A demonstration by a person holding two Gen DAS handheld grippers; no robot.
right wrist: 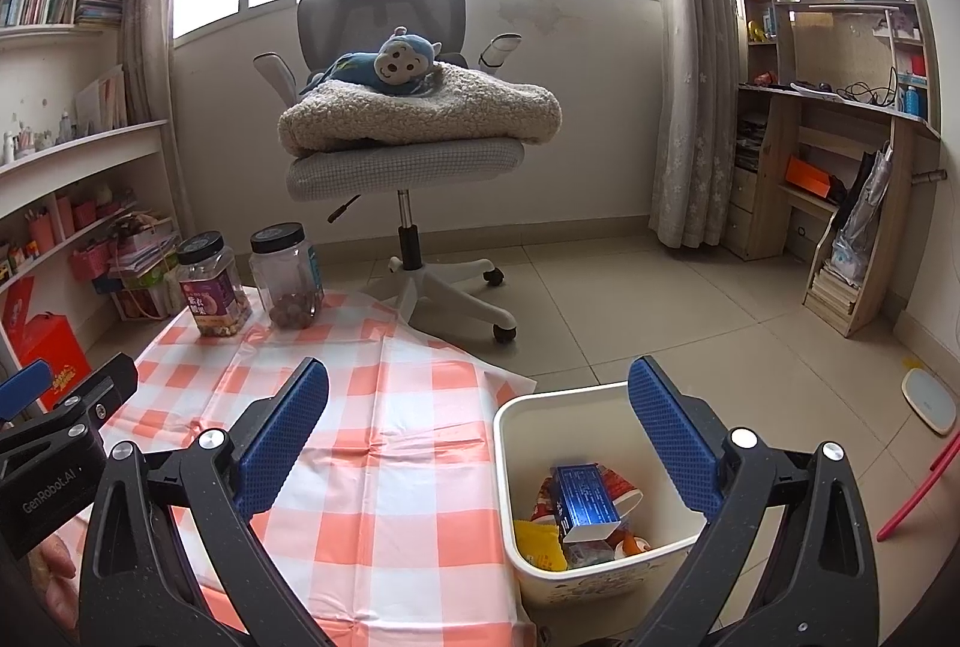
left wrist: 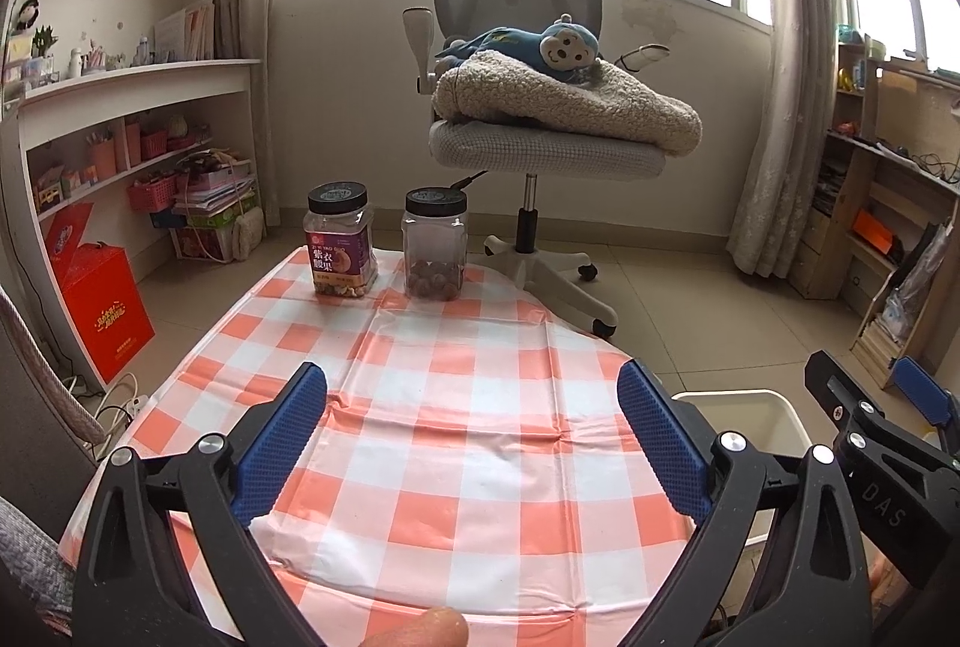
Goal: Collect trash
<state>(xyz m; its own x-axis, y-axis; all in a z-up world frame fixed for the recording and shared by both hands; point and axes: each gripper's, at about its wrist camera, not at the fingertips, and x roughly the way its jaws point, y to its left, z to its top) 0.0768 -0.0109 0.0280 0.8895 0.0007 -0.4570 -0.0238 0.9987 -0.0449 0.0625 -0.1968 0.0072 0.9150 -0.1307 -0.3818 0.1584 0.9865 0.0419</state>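
A cream waste bin (right wrist: pixel 510 461) stands on the floor beside the table's right edge. It holds a blue box (right wrist: pixel 585 500), a red-and-white cup and a yellow wrapper. Its rim (left wrist: pixel 780 407) also shows in the left wrist view. My left gripper (left wrist: pixel 471 443) hangs open over the orange-and-white checked tablecloth (left wrist: pixel 456 383) with nothing between its fingers. Open too, my right gripper (right wrist: pixel 480 443) hovers over the table's right edge and the bin, holding nothing. No loose trash lies on the cloth in view.
Two black-lidded jars stand at the table's far end: a purple-labelled nut jar (left wrist: pixel 341 248) and a clear jar (left wrist: pixel 435 242) with brown nuts at the bottom. An office chair (right wrist: pixel 408 149) carrying a blanket and plush monkey is behind. Shelves line both walls.
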